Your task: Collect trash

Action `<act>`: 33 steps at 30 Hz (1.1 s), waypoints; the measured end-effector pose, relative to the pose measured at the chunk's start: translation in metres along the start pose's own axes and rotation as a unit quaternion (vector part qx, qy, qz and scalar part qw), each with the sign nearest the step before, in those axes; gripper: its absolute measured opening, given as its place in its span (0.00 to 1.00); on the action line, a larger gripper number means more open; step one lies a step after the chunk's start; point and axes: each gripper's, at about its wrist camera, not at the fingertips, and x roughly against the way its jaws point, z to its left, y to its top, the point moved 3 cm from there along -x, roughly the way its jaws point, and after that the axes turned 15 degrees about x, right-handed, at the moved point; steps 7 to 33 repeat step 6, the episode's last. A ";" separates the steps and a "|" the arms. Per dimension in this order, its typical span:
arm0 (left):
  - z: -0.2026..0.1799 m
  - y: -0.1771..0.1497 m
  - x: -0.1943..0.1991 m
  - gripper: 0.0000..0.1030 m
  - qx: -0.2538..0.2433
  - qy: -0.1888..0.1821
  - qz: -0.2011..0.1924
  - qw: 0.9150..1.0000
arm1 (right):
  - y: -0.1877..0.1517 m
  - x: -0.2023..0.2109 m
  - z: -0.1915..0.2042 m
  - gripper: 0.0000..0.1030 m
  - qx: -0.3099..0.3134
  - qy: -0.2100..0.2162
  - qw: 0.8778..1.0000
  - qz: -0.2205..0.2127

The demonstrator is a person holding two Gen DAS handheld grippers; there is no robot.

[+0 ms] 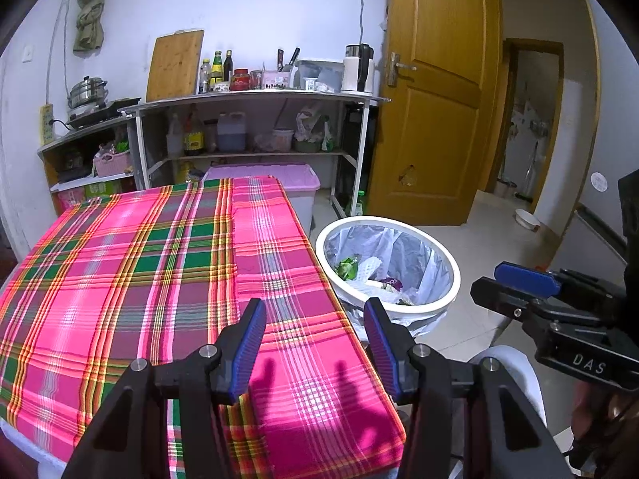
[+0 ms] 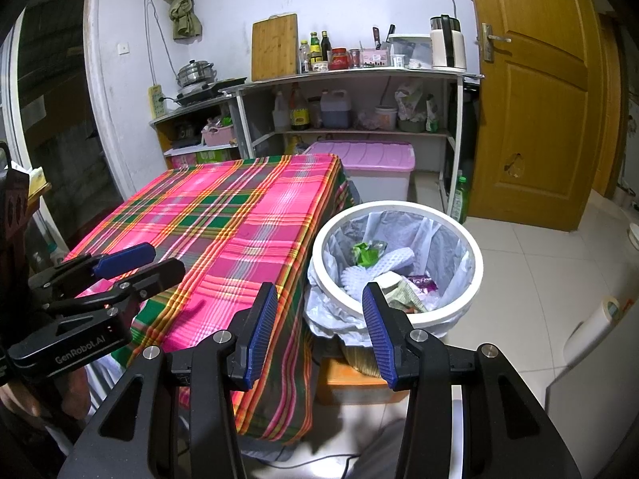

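Observation:
A white trash bin point(image 1: 453, 269) with a clear liner stands on the floor right of the table; it also shows in the right wrist view point(image 2: 475, 255). Inside lie wrappers, a green packet point(image 2: 365, 253), white foam netting point(image 2: 393, 257) and a purple wrapper point(image 2: 423, 282). My left gripper point(image 1: 315, 321) is open and empty over the near right part of the pink plaid tablecloth point(image 1: 120, 271). My right gripper point(image 2: 319, 311) is open and empty, in front of the bin's near rim and the table's corner. Each gripper shows in the other's view: the right point(image 1: 519, 283), the left point(image 2: 131, 265).
A pink-lidded storage box point(image 2: 371, 159) sits behind the table. Kitchen shelves point(image 1: 255, 97) with bottles, a kettle and a cutting board line the far wall. A wooden door point(image 1: 435, 92) stands at the right. A cardboard box point(image 2: 351, 383) sits under the bin. Tiled floor point(image 2: 539, 279) lies to the right.

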 end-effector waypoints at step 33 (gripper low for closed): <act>-0.003 -0.001 -0.002 0.49 -0.002 0.007 -0.008 1.000 | 0.000 -0.001 0.001 0.44 0.000 0.000 1.000 0.000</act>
